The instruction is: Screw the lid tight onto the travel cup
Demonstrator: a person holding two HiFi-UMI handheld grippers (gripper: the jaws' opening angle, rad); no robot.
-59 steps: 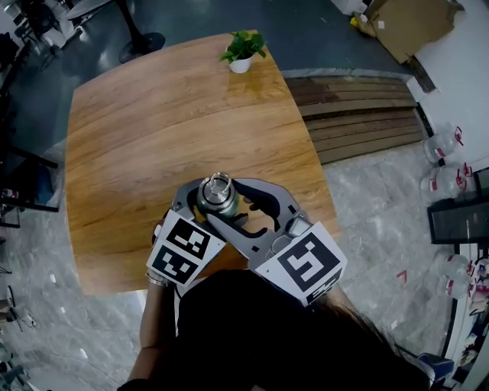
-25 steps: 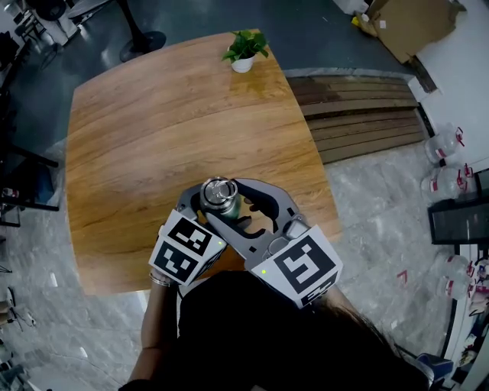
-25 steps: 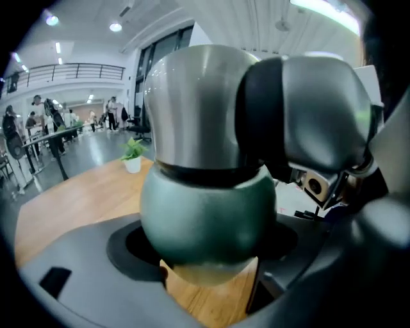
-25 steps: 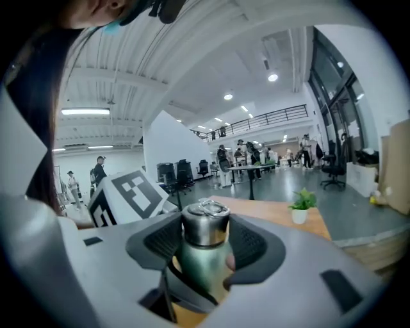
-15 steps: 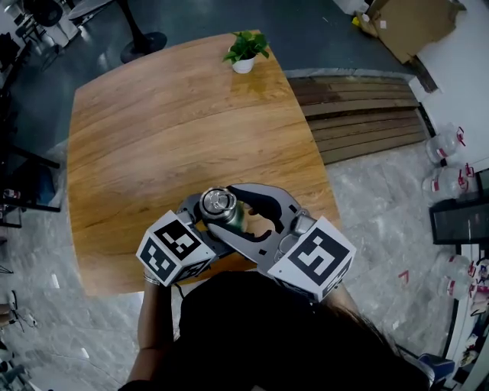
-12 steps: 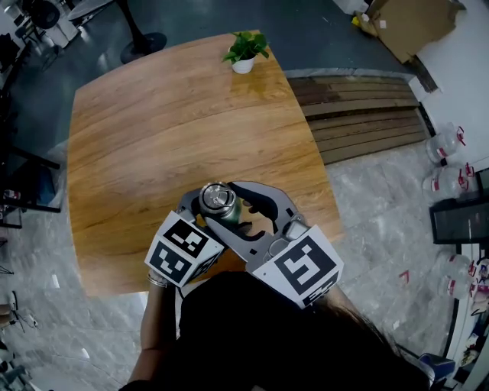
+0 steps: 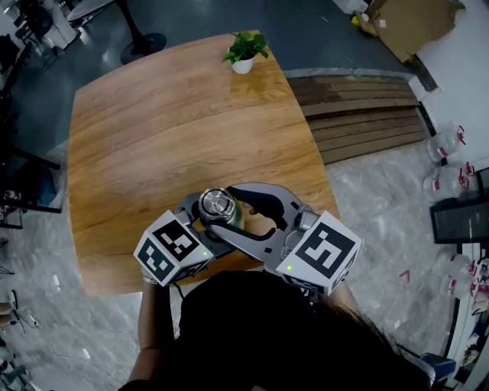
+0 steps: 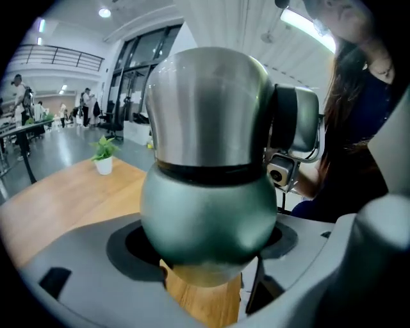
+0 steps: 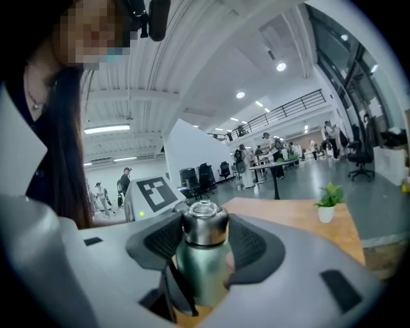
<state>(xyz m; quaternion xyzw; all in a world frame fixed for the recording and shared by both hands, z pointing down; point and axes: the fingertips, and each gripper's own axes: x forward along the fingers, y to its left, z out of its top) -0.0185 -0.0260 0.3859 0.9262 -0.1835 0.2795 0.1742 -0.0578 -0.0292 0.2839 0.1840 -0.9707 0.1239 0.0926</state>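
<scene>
The travel cup (image 7: 220,208) stands near the front edge of the wooden table (image 7: 153,130), a green body (image 8: 206,211) under a steel lid (image 8: 208,109). My left gripper (image 8: 205,259) is shut on the green body low down. My right gripper (image 9: 204,238) is shut on the lid (image 9: 204,224), with its dark pads (image 9: 248,243) pressed against both sides. In the head view both sets of jaws wrap the cup from the near side. The left marker cube (image 7: 172,248) and the right marker cube (image 7: 325,252) sit close to the person's body.
A small potted plant (image 7: 243,52) stands at the table's far edge. To the right of the table lie wooden floor slats (image 7: 359,114), with a cardboard box (image 7: 405,23) beyond them. The table's front edge runs just below the cup. Chairs and desks show at the far left.
Since half a second ago the left marker cube has swung left and turned, and the right cube has swung right and up. The cup stays in place between the jaws.
</scene>
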